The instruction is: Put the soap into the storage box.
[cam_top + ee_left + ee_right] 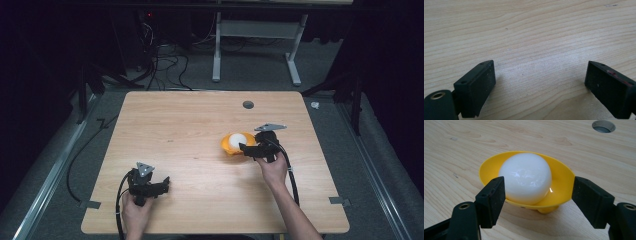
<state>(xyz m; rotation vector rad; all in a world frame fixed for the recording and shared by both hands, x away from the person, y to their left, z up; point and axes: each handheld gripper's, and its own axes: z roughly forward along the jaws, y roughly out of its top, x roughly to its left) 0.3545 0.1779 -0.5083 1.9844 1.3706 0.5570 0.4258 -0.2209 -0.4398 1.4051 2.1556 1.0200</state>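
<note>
A small yellow bowl (229, 145) (561, 187) stands on the wooden table (190, 125), right of centre, with a white ball (238, 139) (526, 180) resting in it. My right gripper (248, 148) (539, 200) is open at the bowl's near side, one jaw on each side of the bowl and ball, touching neither as far as I can see. My left gripper (165, 183) (540, 85) is open low over bare wood near the table's front left, with nothing between its jaws.
A round cable hole (248, 105) (603, 126) pierces the tabletop behind the bowl. Grey tape tabs (340, 201) stick out at the front corners. Beyond the table stand a white desk frame (255, 45) and loose cables (165, 65) on the floor.
</note>
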